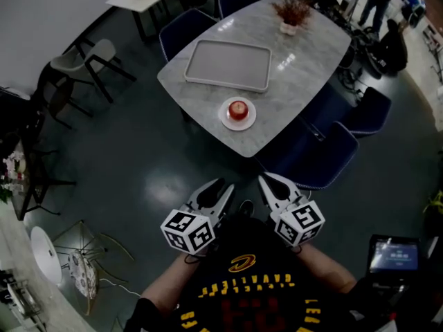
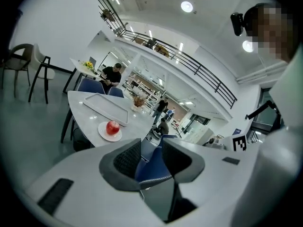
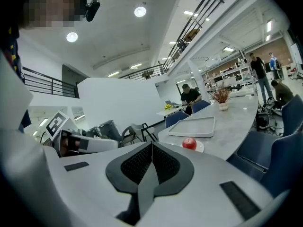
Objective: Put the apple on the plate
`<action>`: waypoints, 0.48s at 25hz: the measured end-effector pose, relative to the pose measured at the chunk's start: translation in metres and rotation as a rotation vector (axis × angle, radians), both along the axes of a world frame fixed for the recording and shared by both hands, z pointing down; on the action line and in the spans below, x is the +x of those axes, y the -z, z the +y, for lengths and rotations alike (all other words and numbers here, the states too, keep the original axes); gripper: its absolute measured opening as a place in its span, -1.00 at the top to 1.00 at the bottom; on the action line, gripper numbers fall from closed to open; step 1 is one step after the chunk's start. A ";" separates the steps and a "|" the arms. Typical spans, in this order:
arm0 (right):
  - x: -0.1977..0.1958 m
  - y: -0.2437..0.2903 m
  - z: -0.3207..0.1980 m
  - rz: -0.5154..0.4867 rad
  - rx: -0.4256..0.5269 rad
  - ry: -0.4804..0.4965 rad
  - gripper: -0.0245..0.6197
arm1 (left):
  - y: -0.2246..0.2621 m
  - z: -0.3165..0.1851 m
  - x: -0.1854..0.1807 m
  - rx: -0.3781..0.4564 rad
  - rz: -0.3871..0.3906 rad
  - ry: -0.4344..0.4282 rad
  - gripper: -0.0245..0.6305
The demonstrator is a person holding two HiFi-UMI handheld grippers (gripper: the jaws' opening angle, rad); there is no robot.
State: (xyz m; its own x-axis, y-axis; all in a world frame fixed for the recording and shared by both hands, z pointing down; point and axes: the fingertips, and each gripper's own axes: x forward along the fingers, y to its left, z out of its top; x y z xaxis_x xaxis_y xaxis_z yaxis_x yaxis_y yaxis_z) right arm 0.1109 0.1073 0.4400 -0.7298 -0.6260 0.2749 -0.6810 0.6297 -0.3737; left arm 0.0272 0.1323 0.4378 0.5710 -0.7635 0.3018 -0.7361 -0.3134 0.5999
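A red apple [image 1: 237, 108] sits on a small white plate [image 1: 248, 124] near the front corner of the marble table [image 1: 304, 75]. Both grippers are held close to the person's body, well short of the table, above the dark floor. My left gripper [image 1: 220, 189] is open with a narrow gap and holds nothing; its own view shows the apple [image 2: 112, 126] on the plate [image 2: 103, 133] far ahead to the left of the jaws [image 2: 150, 148]. My right gripper [image 1: 268, 182] is shut and empty [image 3: 152, 145], with the apple [image 3: 189, 143] and plate [image 3: 200, 147] beyond it.
A grey tray [image 1: 228, 65] lies behind the plate, and a potted plant [image 1: 292, 11] stands at the table's far end. Blue chairs [image 1: 315, 161] ring the table, one between the grippers and its right side. Pale chairs [image 1: 83, 64] stand at left. People are in the background.
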 end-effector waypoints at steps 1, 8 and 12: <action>0.000 -0.002 -0.002 0.008 -0.008 0.001 0.90 | -0.001 -0.002 -0.003 -0.004 0.002 0.013 0.50; -0.008 -0.016 -0.017 0.035 -0.049 0.017 0.90 | -0.013 -0.015 -0.020 -0.052 0.064 0.066 0.50; -0.017 -0.025 -0.033 0.047 -0.069 0.002 0.90 | -0.026 -0.034 -0.036 -0.080 0.096 0.081 0.50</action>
State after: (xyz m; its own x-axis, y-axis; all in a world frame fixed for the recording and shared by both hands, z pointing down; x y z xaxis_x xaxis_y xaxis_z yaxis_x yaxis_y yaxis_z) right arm 0.0940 0.0739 0.4648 -0.7161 -0.6033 0.3509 -0.6977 0.6047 -0.3841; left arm -0.0086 0.0987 0.4634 0.5377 -0.7837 0.3110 -0.6953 -0.2035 0.6893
